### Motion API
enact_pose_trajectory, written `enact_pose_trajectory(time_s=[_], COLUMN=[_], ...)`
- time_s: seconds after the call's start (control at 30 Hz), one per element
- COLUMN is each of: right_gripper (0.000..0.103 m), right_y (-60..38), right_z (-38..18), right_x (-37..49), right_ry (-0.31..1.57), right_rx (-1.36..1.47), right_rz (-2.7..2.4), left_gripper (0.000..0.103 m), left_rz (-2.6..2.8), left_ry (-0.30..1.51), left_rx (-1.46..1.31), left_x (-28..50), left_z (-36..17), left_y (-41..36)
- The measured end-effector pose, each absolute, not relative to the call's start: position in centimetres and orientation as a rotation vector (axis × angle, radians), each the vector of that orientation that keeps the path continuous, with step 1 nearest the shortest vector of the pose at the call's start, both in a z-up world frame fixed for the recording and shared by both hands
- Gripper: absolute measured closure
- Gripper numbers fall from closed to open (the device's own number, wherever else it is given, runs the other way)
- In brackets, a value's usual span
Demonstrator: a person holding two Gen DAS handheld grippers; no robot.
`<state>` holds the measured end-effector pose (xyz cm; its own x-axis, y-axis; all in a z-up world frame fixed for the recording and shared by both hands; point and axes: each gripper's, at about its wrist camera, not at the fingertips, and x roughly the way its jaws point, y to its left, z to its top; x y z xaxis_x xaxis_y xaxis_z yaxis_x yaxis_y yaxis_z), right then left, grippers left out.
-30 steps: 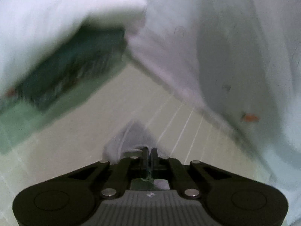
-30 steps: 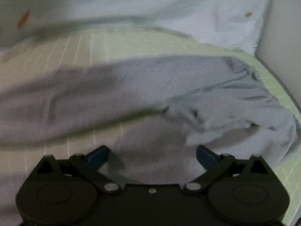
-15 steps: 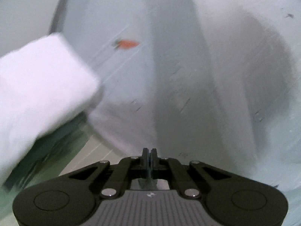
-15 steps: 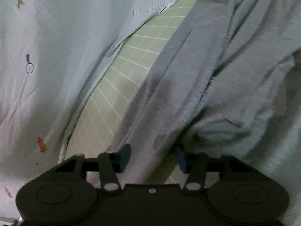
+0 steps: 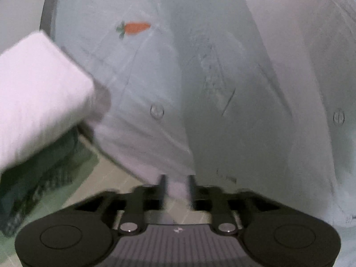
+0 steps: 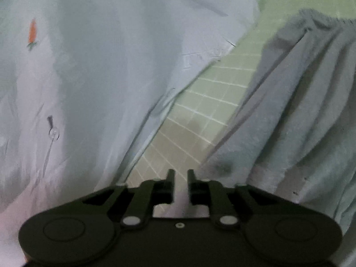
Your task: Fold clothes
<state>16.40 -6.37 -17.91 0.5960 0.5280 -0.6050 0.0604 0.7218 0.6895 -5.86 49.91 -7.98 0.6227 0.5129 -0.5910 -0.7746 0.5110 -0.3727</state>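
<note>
A pale blue garment with a carrot print [image 5: 200, 77] fills most of the left wrist view, and its hem reaches down to my left gripper [image 5: 177, 183]. That gripper's jaws are opening, with a bit of the pale hem showing in the gap and not pinched. In the right wrist view the same pale garment [image 6: 100, 66] lies at the left and a crumpled grey garment [image 6: 300, 111] at the right. A strip of green grid mat [image 6: 211, 111] runs between them. My right gripper [image 6: 180, 176] hovers over that strip beside the grey garment's edge, its jaws closing to a narrow gap with only mat seen between them.
A folded white item [image 5: 33, 89] rests on a dark green folded piece [image 5: 44, 178] at the left of the left wrist view. Green mat [image 5: 115, 178] shows below them. A pale wall and a dark edge [image 5: 45, 11] stand at the far left.
My left gripper was shut on a scrap of grey cloth; its jaws now stand apart and it faces the pale garment. The right gripper's jaws narrowed and it rolled from over the grey garment toward the mat strip.
</note>
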Motion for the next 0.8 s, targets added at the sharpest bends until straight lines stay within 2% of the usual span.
enact_pose_trajectory(time_s=[0.03, 0.2, 0.37, 0.47, 0.53, 0.6, 0.77, 0.8], right_gripper=[0.064, 0.063, 0.063, 0.064, 0.059, 0.056, 0.059, 0.067], right_y=[-6.3, -6.1, -6.3, -6.3, -6.3, -6.2, -5.4, -5.4], right_z=[-18.3, -21.1, -23.7, -24.0, -24.0, -24.1, -24.1, -24.1], right_x=[16.0, 13.1, 9.6, 9.3, 9.3, 9.4, 10.6, 10.9], right_ry=[0.921, 1.055, 1.166, 1.168, 1.162, 1.154, 1.135, 1.137], right_rx=[0.718, 0.688, 0.826, 0.866, 0.886, 0.9, 0.898, 0.893], right_rz=[0.298, 0.25, 0.228, 0.225, 0.225, 0.226, 0.243, 0.243], left_gripper=[0.058, 0.055, 0.054, 0.054, 0.051, 0.043, 0.044, 0.045], left_rz=[0.802, 0.821, 0.818, 0.795, 0.783, 0.775, 0.774, 0.782], left_ry=[0.454, 0.611, 0.747, 0.78, 0.786, 0.786, 0.794, 0.782], left_rx=[-0.673, -0.737, -0.822, -0.858, -0.869, -0.867, -0.862, -0.846], left_x=[-6.2, -8.5, -9.6, -9.2, -8.7, -7.9, -5.9, -5.5], left_z=[-8.8, -13.6, -18.2, -19.7, -20.1, -20.5, -21.7, -21.6], left_y=[49.5, 47.4, 45.8, 45.1, 44.9, 44.9, 45.3, 45.3])
